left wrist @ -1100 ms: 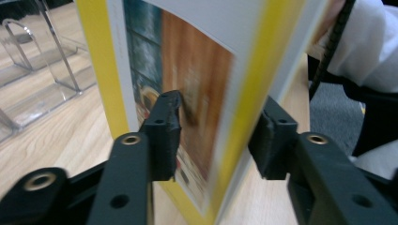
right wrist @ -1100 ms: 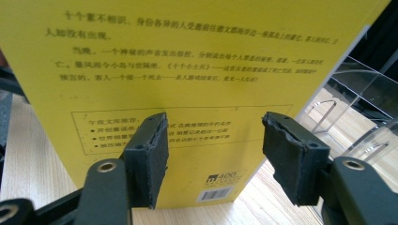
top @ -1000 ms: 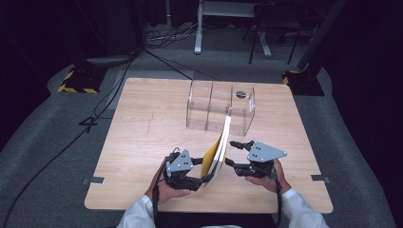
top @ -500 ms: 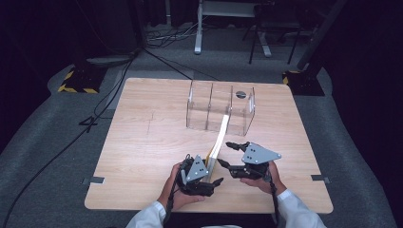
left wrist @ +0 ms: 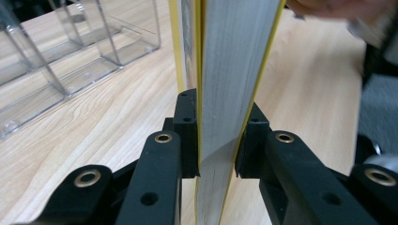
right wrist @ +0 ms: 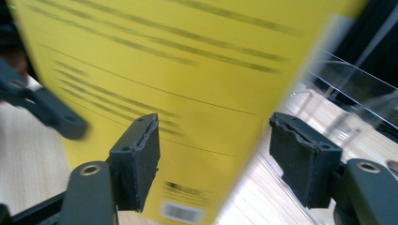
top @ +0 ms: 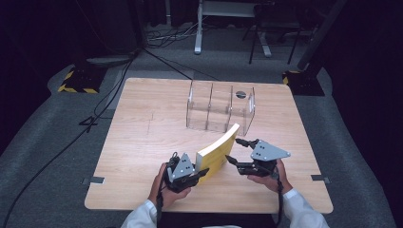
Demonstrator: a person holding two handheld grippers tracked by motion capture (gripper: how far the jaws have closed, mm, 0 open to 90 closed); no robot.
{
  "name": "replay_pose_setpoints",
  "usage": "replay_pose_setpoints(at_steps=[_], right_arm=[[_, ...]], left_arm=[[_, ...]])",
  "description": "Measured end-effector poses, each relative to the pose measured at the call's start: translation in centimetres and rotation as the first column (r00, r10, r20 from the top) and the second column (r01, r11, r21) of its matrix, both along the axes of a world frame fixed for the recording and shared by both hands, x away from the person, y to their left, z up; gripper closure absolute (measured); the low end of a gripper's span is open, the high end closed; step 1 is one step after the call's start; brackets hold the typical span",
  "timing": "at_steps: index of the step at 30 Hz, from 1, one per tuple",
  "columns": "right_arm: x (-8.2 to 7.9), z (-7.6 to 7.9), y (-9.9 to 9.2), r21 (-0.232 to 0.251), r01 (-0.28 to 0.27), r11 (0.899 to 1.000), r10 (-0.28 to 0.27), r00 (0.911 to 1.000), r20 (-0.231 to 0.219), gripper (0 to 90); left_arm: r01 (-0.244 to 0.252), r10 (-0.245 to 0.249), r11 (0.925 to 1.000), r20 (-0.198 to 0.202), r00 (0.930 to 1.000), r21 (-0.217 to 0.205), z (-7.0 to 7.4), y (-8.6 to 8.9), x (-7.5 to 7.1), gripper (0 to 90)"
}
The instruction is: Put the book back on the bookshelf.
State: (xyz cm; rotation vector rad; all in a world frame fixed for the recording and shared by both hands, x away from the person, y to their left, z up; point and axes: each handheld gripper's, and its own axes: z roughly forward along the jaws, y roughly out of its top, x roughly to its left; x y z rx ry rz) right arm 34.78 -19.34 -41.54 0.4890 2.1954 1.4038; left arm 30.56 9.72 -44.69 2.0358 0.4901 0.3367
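The light wooden table (top: 142, 142) carries a clear acrylic organizer (top: 219, 109) with compartments, and a yellow book (top: 218, 153) standing on its edge.

The left gripper (top: 202, 173) sat low near the person's side, held in the left hand (top: 164, 183). Its jaws had just been closing and pressed on both sides of something. The right gripper (top: 236, 151), in the right hand (top: 266, 176), had jaws apart, just opening wider.
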Motion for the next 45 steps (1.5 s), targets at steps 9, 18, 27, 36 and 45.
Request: replay_pose_setpoints(at_steps=[9,18,27,36,45], right_arm=[[0.7,0.0,-0.8,0.04,-0.193,0.98,0.196,0.9782,-0.069,27.4],[-0.2,-0.9,2.1,-0.004,-0.369,0.929,0.366,0.9233,-0.116,40.9],[-1.1,-0.9,0.5,0.007,-0.421,0.907,0.42,0.9024,-0.096,62.9],[-1.8,-0.9,-0.9,-0.003,-0.449,0.893,0.448,0.8911,-0.072,72.0],[-1.0,-1.3,-2.2,0.019,-0.386,0.922,0.386,0.9176,-0.095,66.7]], left_arm=[[0.173,-0.175,0.9844,-0.051,0.9833,-0.031,0.0,2.8,-1.0,74.6],[0.183,-0.183,0.9831,-0.046,0.982,0.0,0.2,4.2,-1.3,74.4],[0.079,-0.079,0.9963,0.002,0.9968,0.034,0.1,4.1,-0.7,62.1],[0.101,-0.101,0.9948,-0.001,0.9948,0.007,-0.1,2.6,1.2,59.5],[0.175,-0.175,0.9845,0.016,0.9844,-0.001,-0.2,-1.0,3.4,62.3]])
